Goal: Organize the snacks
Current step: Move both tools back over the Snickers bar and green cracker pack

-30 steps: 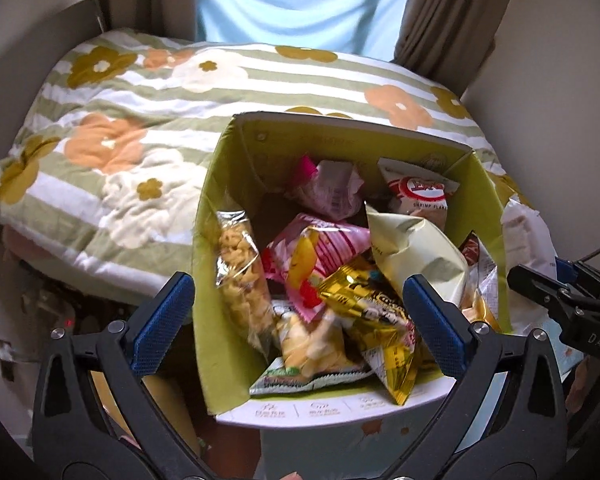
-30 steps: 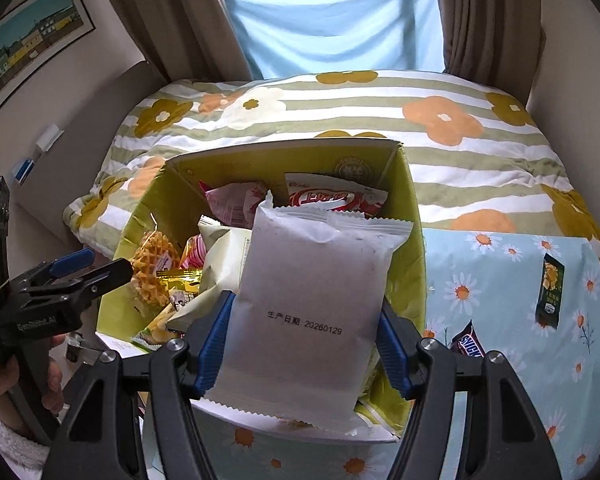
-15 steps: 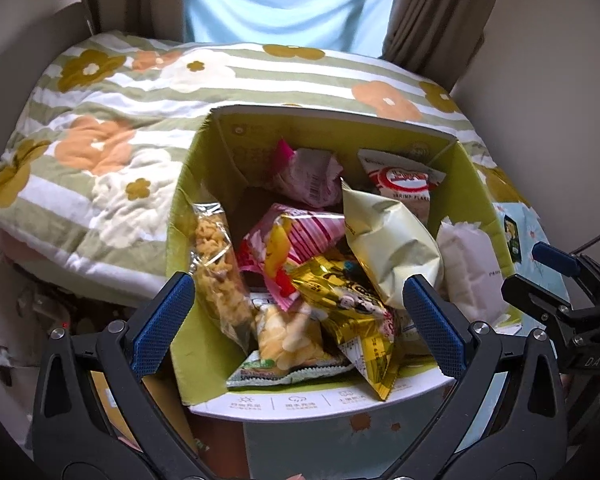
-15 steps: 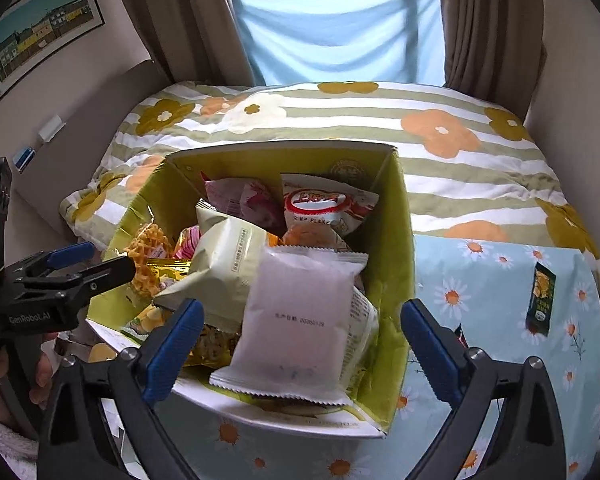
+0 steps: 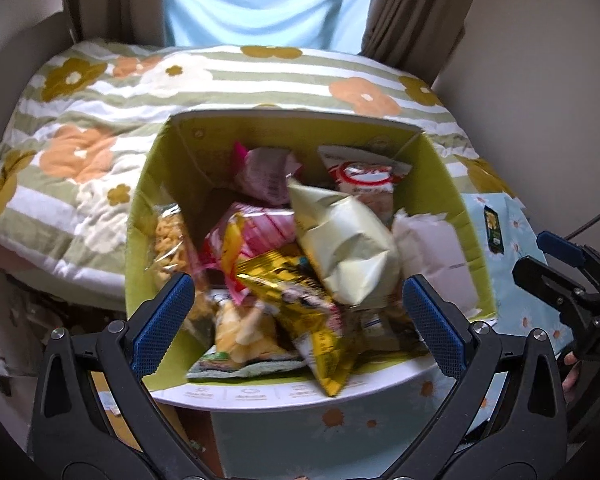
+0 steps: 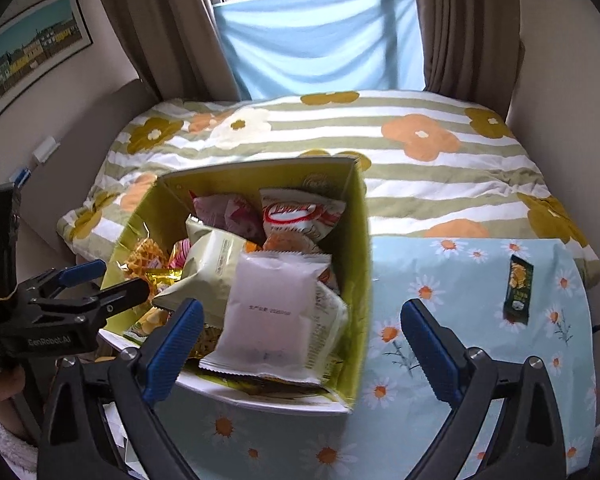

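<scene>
The right gripper (image 6: pixel 300 336) stands with its blue-padded fingers (image 6: pixel 171 344) spread wide and nothing pressed between them. Between the pads, but lower and clear of both, lies a white packet (image 6: pixel 271 312) on top of the other snacks at the near right of the green box (image 6: pixel 360 280). The left pad sits in front of the box's near edge; the right pad (image 6: pixel 430 346) hangs over the daisy cloth (image 6: pixel 460 400) just outside the box's right wall.

The left gripper (image 5: pixel 295 320) is likewise wide open and empty. Its left pad (image 5: pixel 161 322) overlaps the box's near left corner beside a clear bag of yellow crisps (image 5: pixel 171 244); its right pad (image 5: pixel 434 326) is in front of the near right part of the box. Whether either pad touches the cardboard cannot be told.

The box stands on the daisy cloth against the flowered bed quilt (image 6: pixel 420 160) and is filled with snacks: a pale green bag (image 5: pixel 344 248) in the middle, a gold packet (image 5: pixel 300 312) hanging over the front flap, a pink striped bag (image 5: pixel 255 228), a pink packet (image 5: pixel 263 176) and a red-and-white bag (image 5: pixel 364 180) at the back. One dark green bar (image 6: pixel 518 288) lies alone on the cloth, well apart to the right of the box.
</scene>
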Motion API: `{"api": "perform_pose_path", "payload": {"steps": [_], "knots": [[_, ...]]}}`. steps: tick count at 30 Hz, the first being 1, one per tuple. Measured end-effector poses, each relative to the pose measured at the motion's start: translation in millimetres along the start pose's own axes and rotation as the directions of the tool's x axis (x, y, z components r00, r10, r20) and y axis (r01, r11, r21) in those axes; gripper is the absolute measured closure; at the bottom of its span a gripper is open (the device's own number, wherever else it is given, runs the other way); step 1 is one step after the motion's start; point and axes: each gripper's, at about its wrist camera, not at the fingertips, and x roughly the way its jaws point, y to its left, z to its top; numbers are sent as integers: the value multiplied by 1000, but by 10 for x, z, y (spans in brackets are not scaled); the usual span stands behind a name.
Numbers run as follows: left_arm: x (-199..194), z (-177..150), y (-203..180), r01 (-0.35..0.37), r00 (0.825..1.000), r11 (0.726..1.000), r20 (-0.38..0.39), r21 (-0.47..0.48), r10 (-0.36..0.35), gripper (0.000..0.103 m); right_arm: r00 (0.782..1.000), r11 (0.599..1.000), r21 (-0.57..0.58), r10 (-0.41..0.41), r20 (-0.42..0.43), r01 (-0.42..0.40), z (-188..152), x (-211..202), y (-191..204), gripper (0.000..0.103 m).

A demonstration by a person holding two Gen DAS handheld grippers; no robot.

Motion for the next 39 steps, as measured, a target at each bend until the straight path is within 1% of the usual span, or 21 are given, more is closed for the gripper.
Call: {"api": "perform_pose_path", "payload": {"steps": [3,5,7,10,13,18,21,24,26,30,33,35,39], "knots": [[-61,24,-224,-6,1000,1000,23,9,5,0,1000,1000,20,2,7,-2,8,-117,-204,5],[-85,35,-397,5,999,1000,32,12,-5,0,999,998,52,31,9,-32,12,-201,-394,5],[-100,37,-618,1,999,1000,42,23,-2,0,999,997,63,37,34,-39,19,-311,-583,5],[-112,38,-1000,-17,998,1000,60,25,15,0,998,999,46,26,52,-29,37,-465,-857,5],[-109,2,-1400,11,997,1000,73,10,-12,0,998,999,33,29,52,-30,62,-611,-1216,5],[88,-91,-2093,1,999,1000,54,30,-3,0,998,1000,23,18,58,-20,94,-729,-1758,5],[283,-178,-2448,13,1000,1000,22,-6,-13,0,999,1000,20,16,45,-17,100,-715,-2048,5],[471,-280,-2706,38,999,998,-10,-52,-39,0,999,1000,9,-7,45,6,88,-706,-2280,5],[609,-355,-2867,37,999,997,-24,-75,-39,0,999,1000,8,-19,43,19,86,-683,-2391,5],[872,-456,-3046,-1,999,995,-43,-95,-3,0,999,999,15,-34,10,34,72,-519,-2622,5],[1084,-487,-3049,-23,999,993,-47,-111,18,0,998,998,40,-47,-28,48,41,-328,-2758,5],[1293,-524,-3061,-44,997,992,-69,-119,36,0,997,997,55,-53,-62,56,2,-148,-2839,5],[1625,-591,-3034,-61,993,989,-108,-135,46,0,990,992,84,-84,-110,93,-103,188,-2944,5]]}}
